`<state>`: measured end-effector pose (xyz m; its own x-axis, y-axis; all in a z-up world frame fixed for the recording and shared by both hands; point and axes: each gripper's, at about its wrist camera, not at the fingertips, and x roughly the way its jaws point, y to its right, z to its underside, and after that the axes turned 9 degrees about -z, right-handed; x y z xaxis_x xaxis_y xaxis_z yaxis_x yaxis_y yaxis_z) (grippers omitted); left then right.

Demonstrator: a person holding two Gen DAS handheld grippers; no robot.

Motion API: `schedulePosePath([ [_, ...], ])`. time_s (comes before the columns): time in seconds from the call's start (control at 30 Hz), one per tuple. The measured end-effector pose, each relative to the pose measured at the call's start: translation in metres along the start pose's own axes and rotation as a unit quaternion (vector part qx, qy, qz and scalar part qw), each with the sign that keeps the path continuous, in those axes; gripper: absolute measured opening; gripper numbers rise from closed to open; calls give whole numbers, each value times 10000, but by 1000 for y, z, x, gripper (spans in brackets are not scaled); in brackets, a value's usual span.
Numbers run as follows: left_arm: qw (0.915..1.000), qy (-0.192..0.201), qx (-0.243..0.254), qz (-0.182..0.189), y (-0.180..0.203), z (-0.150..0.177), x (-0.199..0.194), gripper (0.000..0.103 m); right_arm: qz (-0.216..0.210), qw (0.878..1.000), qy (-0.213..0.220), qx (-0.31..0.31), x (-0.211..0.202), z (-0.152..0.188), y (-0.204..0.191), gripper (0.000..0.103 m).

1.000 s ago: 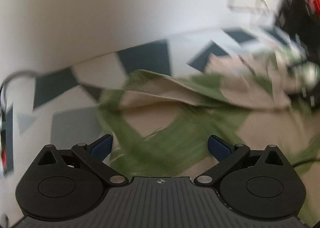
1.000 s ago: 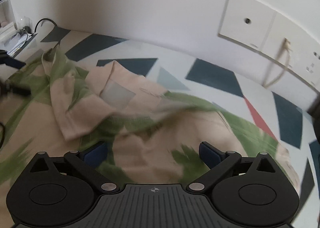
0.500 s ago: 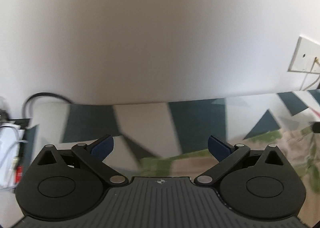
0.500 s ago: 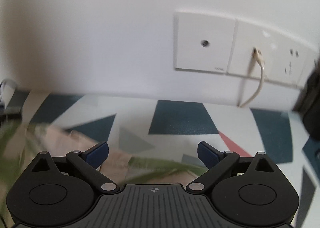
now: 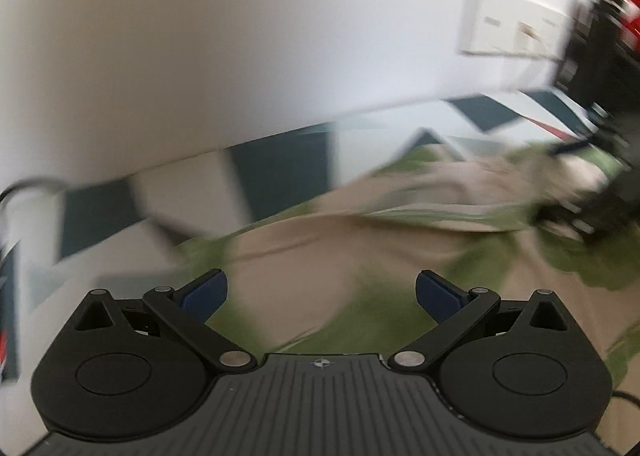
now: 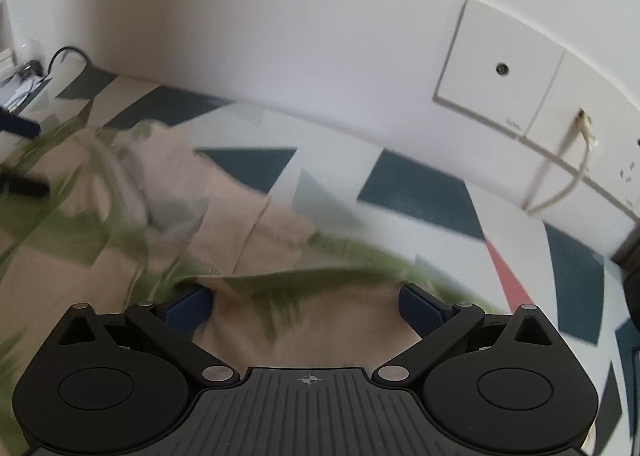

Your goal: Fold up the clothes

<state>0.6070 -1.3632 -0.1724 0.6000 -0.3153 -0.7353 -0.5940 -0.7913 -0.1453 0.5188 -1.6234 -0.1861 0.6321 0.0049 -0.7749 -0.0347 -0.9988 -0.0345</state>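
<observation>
Over the garment (image 6: 248,232), left tongs (image 5: 322,292) spread wide, empty; right tongs (image 6: 306,302) likewise.

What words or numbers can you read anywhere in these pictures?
None can be read.
Wall plate: a tiny mark near its lower edge, too small to read.
Wall plate in the left view: a smeared mark, too blurred to read.
Shirt: a pale patch near the collar, maybe a label, too blurred to tell.

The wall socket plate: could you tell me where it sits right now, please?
In the right wrist view the socket plate is upper right on the white wall, above the patterned cover.
</observation>
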Motion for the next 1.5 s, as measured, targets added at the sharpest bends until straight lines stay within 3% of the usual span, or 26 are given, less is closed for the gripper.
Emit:
schedulePosePath([
  [0.13, 9995, 101, 284, 91, 22, -9, 11, 102, 927, 9907, 451, 883, 4, -22, 28, 94],
  [0.27, 9980, 202, 567, 183, 44, -18, 23, 102, 637, 9904, 531, 1101, -12, -20, 44, 94],
  [0.33, 9969, 252, 708, 228, 55, -23, 28, 102, 401, 9950, 563, 724, -20, -12, 40, 94],
  [0.43, 9968, 311, 704, 213, 59, -28, 38, 103, -216, 9978, 521, 353, -26, -2, 34, 78],
  [0.53, 9979, 375, 505, 181, 53, -30, 46, 103, -419, 9984, 382, -5, -19, -2, 23, 59],
  [0.77, 9978, 580, 305, 122, 46, -23, 47, 103, -624, 9927, 983, -318, -39, -6, 13, 68],
  [0.93, 9975, 641, 282, 121, 46, -22, 47, 103, -1032, 9882, 783, -813, -34, -6, 9, 65],
  [1.07, 9973, 678, 257, 112, 45, -20, 47, 103, -1157, 9874, 536, -934, -22, -2, 3, 47],
  [1.13, 9971, 716, 257, 80, 46, -20, 46, 103, -1161, 9886, 432, -858, -18, 1, 3, 29],
  [1.2, 9967, 774, 251, 26, 46, -19, 44, 103, -1148, 9900, 432, -695, -17, 2, 7, 5],
  [1.37, 9949, 975, 10, -271, 41, -17, 40, 103, -925, 9926, 780, -71, -20, -4, 22, 1],
  [1.5, 9955, 739, -305, -509, 32, -19, 48, 103, -779, 9950, 606, 125, -3, -10, 26, 1],
])
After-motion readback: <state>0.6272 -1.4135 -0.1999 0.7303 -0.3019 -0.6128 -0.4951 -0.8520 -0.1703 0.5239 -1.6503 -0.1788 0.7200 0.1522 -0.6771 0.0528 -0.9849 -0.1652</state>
